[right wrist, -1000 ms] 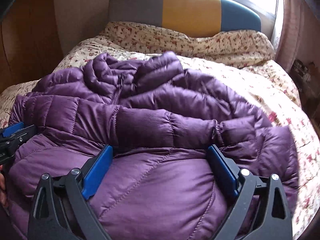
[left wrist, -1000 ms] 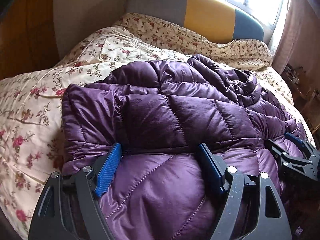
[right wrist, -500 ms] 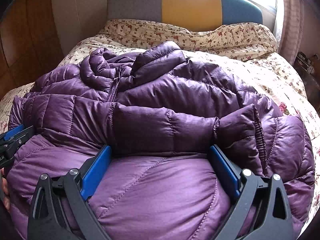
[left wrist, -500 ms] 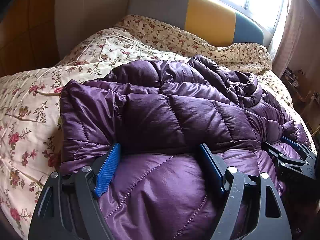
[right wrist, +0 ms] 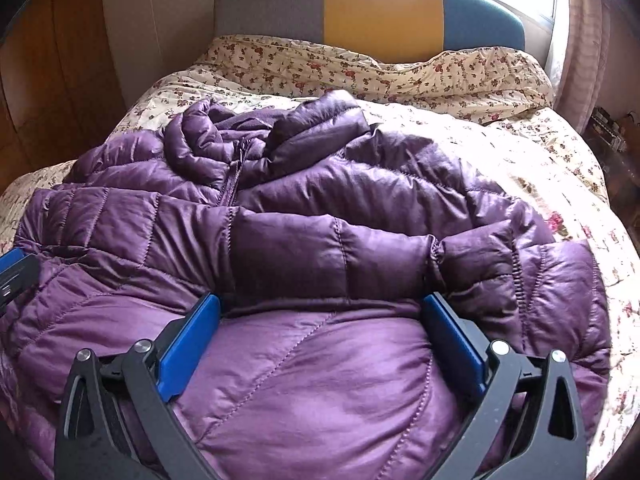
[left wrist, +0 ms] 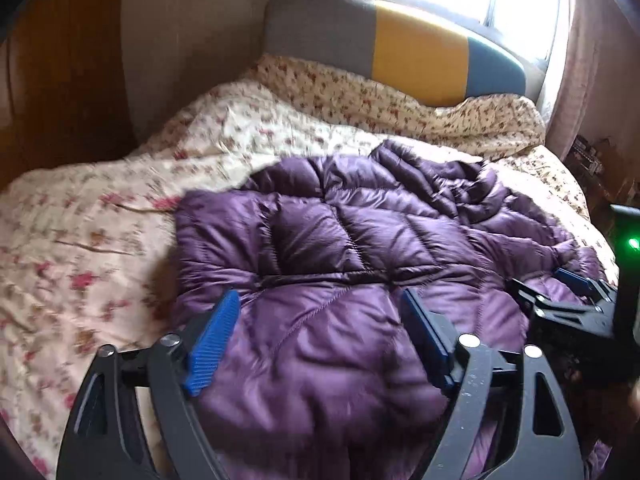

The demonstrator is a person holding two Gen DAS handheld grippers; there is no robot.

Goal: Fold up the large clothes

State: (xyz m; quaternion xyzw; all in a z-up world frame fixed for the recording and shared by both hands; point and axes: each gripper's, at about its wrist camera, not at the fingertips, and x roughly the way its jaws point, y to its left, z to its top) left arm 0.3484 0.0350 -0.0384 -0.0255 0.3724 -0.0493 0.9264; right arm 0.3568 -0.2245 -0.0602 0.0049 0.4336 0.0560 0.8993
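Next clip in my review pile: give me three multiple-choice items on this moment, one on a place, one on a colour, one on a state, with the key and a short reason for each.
1. Where does the purple puffer jacket lie?
A. On the floral bedspread
B. On a wooden floor
C. Hung over the headboard

2. Which colour is the headboard's middle panel?
A. Red
B. Yellow
C. White

3. How do the jaws of the right gripper stand?
A. Shut with nothing between them
B. Out of view
C. Spread wide, with the jacket's near hem bulging between them

Key:
1 A: floral bedding shows on both sides of the jacket and beyond it.
2 B: a yellow panel sits between a grey one and a blue one.
3 C: the blue pads stand far apart with purple fabric between; the left gripper looks the same.
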